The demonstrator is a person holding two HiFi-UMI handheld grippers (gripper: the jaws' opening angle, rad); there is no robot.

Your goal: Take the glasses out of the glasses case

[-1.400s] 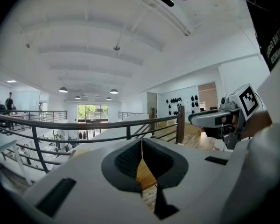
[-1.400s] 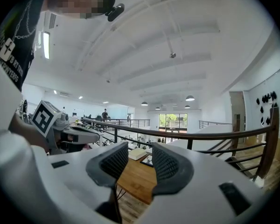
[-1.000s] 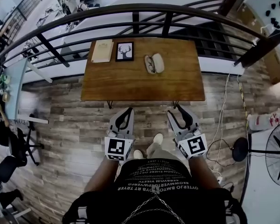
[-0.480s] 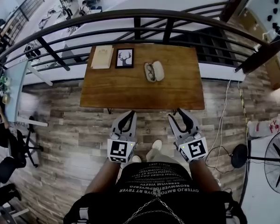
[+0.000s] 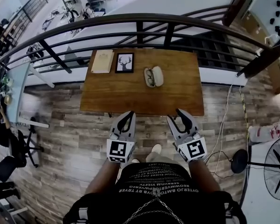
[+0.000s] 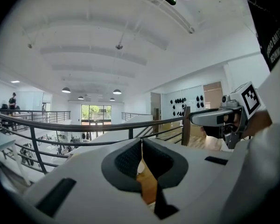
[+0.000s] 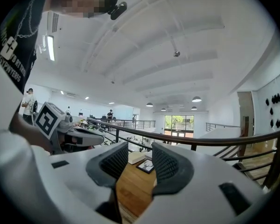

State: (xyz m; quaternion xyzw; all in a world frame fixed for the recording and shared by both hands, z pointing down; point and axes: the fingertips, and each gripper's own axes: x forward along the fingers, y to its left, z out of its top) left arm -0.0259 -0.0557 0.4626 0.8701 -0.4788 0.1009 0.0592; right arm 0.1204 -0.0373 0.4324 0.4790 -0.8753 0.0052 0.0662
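Note:
An open white glasses case (image 5: 158, 74) lies at the back middle of the wooden table (image 5: 177, 94). Dark-rimmed glasses (image 5: 150, 77) rest in its left half. Both grippers hover over the floor just short of the table's front edge, far from the case. My left gripper (image 5: 129, 113) (image 6: 141, 146) has its pads pressed together with nothing between them. A gap shows between the pads of my right gripper (image 5: 179, 111) (image 7: 140, 155), and that gap is empty. The case is hidden in both gripper views.
A framed deer picture (image 5: 125, 62) (image 7: 146, 166) and a pale notebook (image 5: 102, 61) (image 7: 136, 157) lie left of the case. A dark metal railing (image 5: 140, 20) runs behind the table. A fan (image 5: 270, 160) and cables (image 5: 224, 125) stand at the right on the floor.
The head view has shifted a little, so the table sits slightly lower in frame. Both grippers stay in about the same place in front of the person, with their jaws unchanged.

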